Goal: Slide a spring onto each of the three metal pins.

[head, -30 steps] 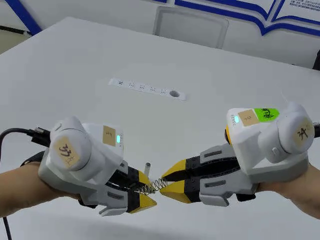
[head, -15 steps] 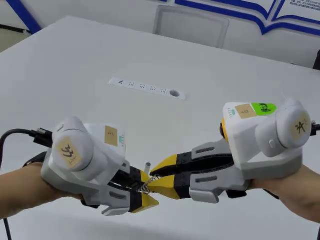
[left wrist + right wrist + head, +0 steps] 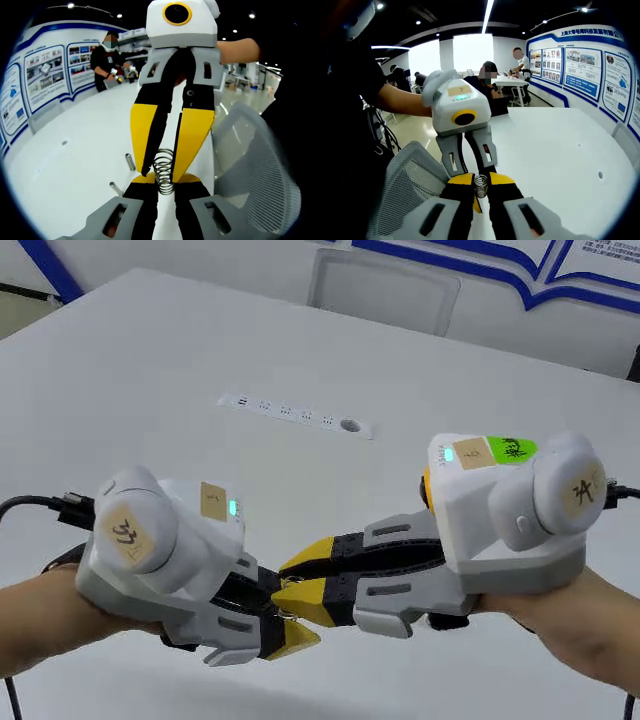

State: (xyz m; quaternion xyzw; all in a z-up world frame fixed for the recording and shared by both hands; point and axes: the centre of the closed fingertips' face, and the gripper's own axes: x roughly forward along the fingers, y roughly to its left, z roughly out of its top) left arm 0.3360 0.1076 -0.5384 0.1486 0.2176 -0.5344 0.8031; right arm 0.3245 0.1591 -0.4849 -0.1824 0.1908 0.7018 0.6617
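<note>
A short coil spring is caught between the two grippers, which meet tip to tip low over the white table. My left gripper is shut on the spring's near end. My right gripper comes from the opposite side, its yellow fingers closed around the spring. I cannot tell whether a pin lies inside the coil. Two small metal pins stand upright on the table just left of the jaws. In the head view the left gripper and right gripper overlap.
A white power strip lies across the middle of the table. A grey chair stands at the far edge, and a mesh chair back sits close beside the grippers. People stand in the background.
My right gripper has moved left onto the left gripper's tips. The spring, stretched out between them a second ago, is now almost hidden between the jaws.
</note>
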